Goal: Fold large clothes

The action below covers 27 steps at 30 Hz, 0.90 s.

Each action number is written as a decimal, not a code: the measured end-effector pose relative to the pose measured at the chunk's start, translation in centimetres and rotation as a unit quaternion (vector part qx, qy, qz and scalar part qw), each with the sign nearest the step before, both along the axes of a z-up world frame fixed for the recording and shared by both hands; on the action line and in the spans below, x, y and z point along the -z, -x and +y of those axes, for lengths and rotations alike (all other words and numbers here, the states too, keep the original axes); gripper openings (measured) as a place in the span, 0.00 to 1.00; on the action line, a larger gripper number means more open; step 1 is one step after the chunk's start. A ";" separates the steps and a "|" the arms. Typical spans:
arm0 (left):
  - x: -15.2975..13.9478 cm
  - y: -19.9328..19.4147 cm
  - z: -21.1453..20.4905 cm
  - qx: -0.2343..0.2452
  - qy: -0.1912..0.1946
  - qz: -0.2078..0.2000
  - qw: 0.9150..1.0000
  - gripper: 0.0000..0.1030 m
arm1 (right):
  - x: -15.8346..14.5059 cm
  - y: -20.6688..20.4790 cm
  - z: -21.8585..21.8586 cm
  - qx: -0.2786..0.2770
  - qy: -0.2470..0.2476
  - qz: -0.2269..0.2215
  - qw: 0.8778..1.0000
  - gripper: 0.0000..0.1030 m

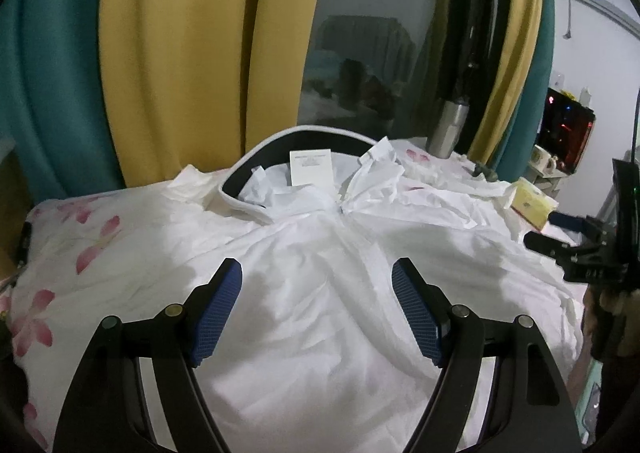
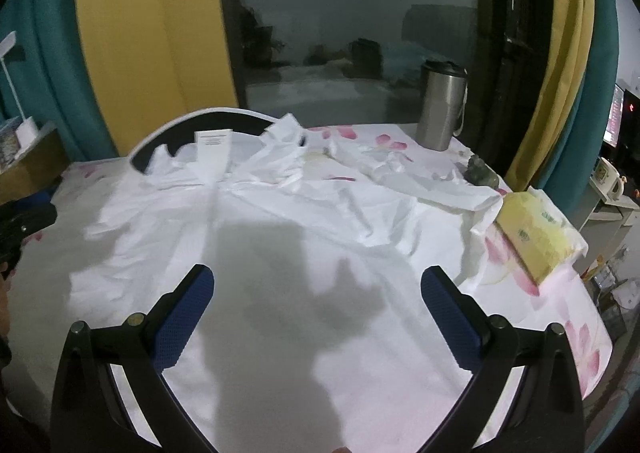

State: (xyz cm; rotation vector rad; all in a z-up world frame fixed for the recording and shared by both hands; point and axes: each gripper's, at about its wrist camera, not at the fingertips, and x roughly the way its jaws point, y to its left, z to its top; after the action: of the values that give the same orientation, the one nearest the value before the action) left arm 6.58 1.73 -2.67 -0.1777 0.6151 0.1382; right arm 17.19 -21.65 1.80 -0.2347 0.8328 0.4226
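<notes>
Where the floral-clothed surface [image 2: 576, 337] carries it, the white garment [image 1: 320, 253] lies spread flat, collar farthest away. Left gripper [image 1: 317, 311]: fingers wide apart, empty, above the garment's middle. Right gripper [image 2: 318, 317]: likewise spread, empty, above its near part.

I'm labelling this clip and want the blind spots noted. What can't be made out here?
- Garment: near hem hidden behind the open right gripper, cut by the right view's lower edge.
- Label: print too small in both views.
- Left sleeve: bunched, outline unclear in the left view.
- Left gripper: open, masks cloth below it.
</notes>
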 end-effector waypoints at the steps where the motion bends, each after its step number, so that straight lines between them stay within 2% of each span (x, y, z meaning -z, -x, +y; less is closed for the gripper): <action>1: 0.3 -0.6 0.1 0.000 0.002 0.004 1.000 0.78 | 0.1 -0.8 -0.2 -0.004 0.005 -0.003 1.000 0.99; 10: 2.9 -5.8 2.5 -0.006 0.012 0.047 0.999 0.78 | 2.9 -9.1 0.3 -0.049 0.035 0.013 0.998 0.98; 13: 3.6 -7.3 3.5 -0.015 0.014 0.059 0.998 0.78 | 4.4 -12.3 0.9 -0.068 0.034 0.026 0.997 0.84; 15: 4.1 -8.0 4.2 -0.021 0.018 0.065 0.998 0.78 | 5.4 -14.7 1.4 -0.073 0.031 0.040 0.996 0.70; 19: 5.0 -9.4 5.5 -0.033 0.026 0.071 0.997 0.78 | 7.0 -18.5 2.6 -0.088 0.029 0.053 0.994 0.63; 25: 6.3 -10.5 6.7 -0.051 0.032 0.083 0.995 0.78 | 9.4 -21.7 5.0 -0.116 0.048 0.062 0.990 0.54; 26: 6.4 -10.6 6.9 -0.052 0.032 0.084 0.995 0.78 | 9.8 -22.2 5.2 -0.117 0.052 0.064 0.990 0.52; 27: 6.6 -10.7 7.0 -0.053 0.032 0.086 0.994 0.78 | 10.0 -22.4 5.3 -0.117 0.055 0.066 0.989 0.46</action>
State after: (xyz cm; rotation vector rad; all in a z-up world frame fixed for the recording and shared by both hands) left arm 17.27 8.76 -9.25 -0.2624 0.7829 0.2374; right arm 39.64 -16.35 -8.16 -0.4125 0.9626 0.6189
